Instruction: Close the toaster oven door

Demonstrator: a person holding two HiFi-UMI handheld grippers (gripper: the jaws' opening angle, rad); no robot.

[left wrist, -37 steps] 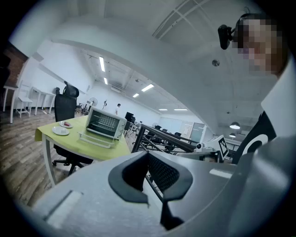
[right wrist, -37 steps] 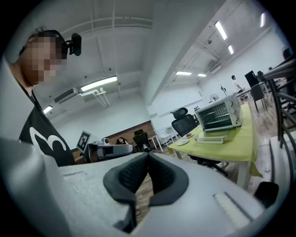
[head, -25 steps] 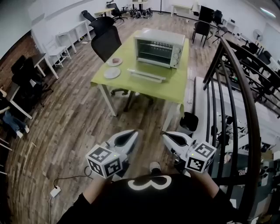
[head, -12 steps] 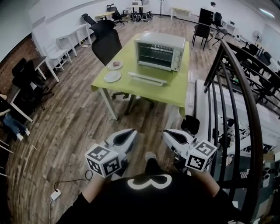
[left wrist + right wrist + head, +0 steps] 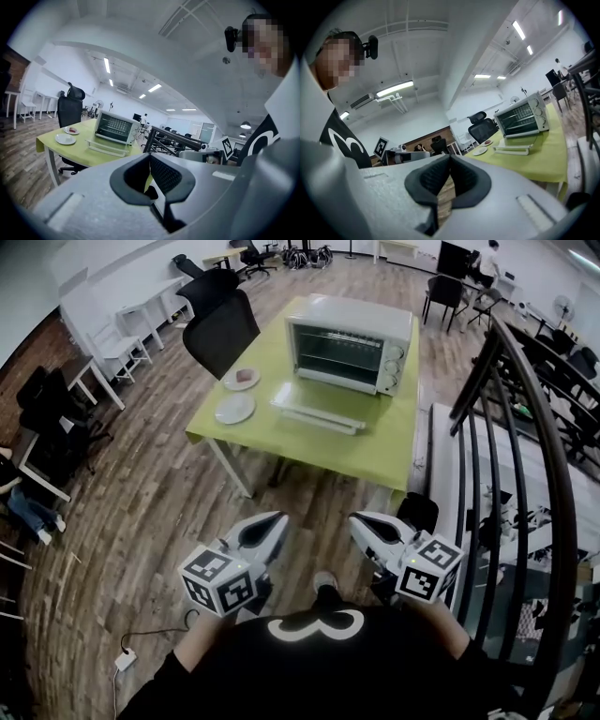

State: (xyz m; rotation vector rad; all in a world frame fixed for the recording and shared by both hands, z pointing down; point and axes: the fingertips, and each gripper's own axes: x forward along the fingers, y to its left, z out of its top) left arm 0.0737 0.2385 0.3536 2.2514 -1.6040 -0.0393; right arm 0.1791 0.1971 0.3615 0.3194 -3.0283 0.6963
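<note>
A white toaster oven (image 5: 349, 343) stands on a green table (image 5: 375, 442) ahead of me, its door (image 5: 317, 409) folded down flat in front of it. The oven also shows far off in the left gripper view (image 5: 114, 127) and the right gripper view (image 5: 521, 115). My left gripper (image 5: 272, 522) and right gripper (image 5: 361, 522) are held low near my body, well short of the table. Both are shut with nothing between the jaws.
Two white plates (image 5: 234, 409) lie on the table's left part, the far plate (image 5: 243, 378) with food on it. A black office chair (image 5: 220, 320) stands behind the table. A dark stair railing (image 5: 525, 437) runs along my right. A cable and plug (image 5: 125, 659) lie on the wooden floor.
I have stepped closer to the table, so the oven looks larger and nearer. Both grippers keep their place in front of my body and stay shut.
</note>
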